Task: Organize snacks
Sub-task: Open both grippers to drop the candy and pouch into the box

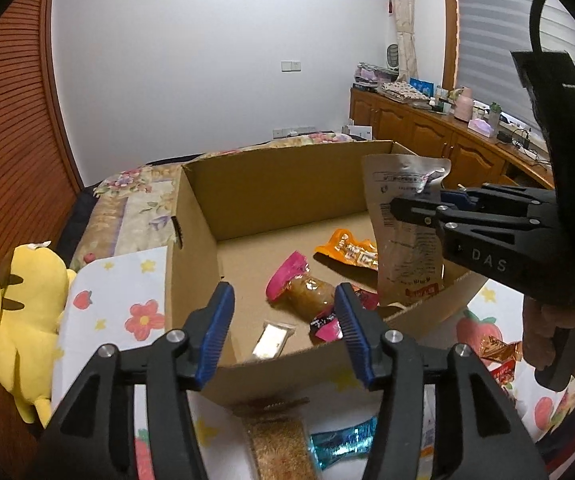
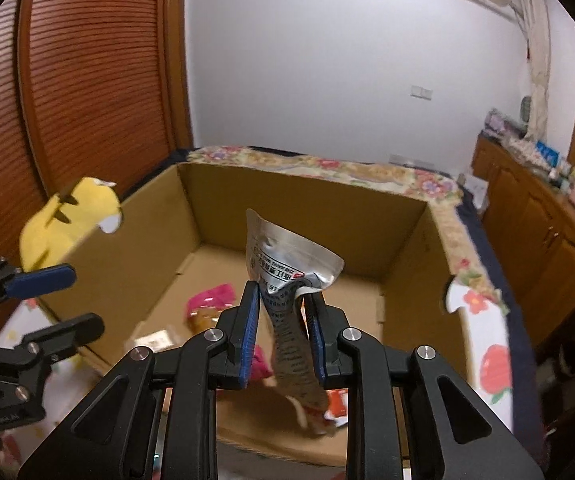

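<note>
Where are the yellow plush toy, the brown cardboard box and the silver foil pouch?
yellow plush toy (image 1: 23, 304), left wrist view, its body
brown cardboard box (image 1: 271, 196), left wrist view, inner far wall
silver foil pouch (image 2: 287, 252), right wrist view, crumpled top

Blue-wrapped snack (image 1: 343, 442) partly behind fingers (image 1: 353, 336)

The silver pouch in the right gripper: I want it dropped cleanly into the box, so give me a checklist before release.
1. Right gripper pinches the silver pouch: ok.
2. Pouch hangs over the cardboard box, not outside: ok.
3. Free box floor beside the orange packet and pink packet: ok.
4. Left gripper open, holding nothing, away from the pouch: ok.
5. Pouch bottom touching the box floor: cannot tell.
</note>
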The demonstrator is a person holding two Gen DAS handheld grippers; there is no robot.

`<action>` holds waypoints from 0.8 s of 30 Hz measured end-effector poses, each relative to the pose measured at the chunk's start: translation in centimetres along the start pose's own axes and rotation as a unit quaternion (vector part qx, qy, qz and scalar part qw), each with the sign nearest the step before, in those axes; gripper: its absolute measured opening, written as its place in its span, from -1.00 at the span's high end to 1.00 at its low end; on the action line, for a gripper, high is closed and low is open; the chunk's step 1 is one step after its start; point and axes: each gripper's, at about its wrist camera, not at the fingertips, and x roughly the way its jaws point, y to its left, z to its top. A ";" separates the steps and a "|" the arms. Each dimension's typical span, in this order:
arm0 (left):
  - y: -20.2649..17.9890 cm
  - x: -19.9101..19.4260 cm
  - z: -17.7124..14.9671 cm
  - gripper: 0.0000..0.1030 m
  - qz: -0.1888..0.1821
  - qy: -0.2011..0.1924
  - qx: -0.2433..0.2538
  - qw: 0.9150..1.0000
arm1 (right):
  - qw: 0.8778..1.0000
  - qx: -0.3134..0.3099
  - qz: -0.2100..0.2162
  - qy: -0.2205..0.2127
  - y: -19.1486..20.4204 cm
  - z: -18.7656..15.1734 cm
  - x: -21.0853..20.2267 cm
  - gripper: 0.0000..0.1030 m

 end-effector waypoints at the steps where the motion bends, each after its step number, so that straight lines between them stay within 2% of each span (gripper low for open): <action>1: 0.1 -0.2 -0.1 -0.07 -0.002 0.001 -0.001 1.000 | 1.000 0.003 0.010 0.002 0.2 0.0 0.0 0.60; 4: 0.3 -0.9 -0.5 -0.25 -0.005 -0.001 -0.002 1.000 | 0.999 0.006 0.032 0.008 0.8 -0.1 0.2 0.59; 7: 0.7 -1.6 -0.7 -0.52 -0.005 -0.005 -0.007 1.000 | 0.999 0.003 0.049 0.016 1.4 -0.1 0.3 0.56; 12: 1.0 -2.8 -0.7 -0.60 -0.004 -0.011 -0.013 1.000 | 0.995 0.028 0.092 0.032 1.6 -0.1 0.6 0.44; 14: 1.2 -3.2 -0.8 -0.75 -0.004 -0.009 -0.018 1.000 | 0.994 0.023 0.101 0.030 2.0 -0.2 0.3 0.30; 16: 1.4 -3.5 -0.9 -0.80 0.001 -0.008 -0.019 1.000 | 0.994 0.018 0.108 0.028 2.5 -0.2 -0.1 -0.13; 24: 2.4 -4.5 -1.9 -0.91 -0.006 0.000 -0.040 0.999 | 0.994 0.008 0.104 0.016 2.9 0.1 -2.0 -0.15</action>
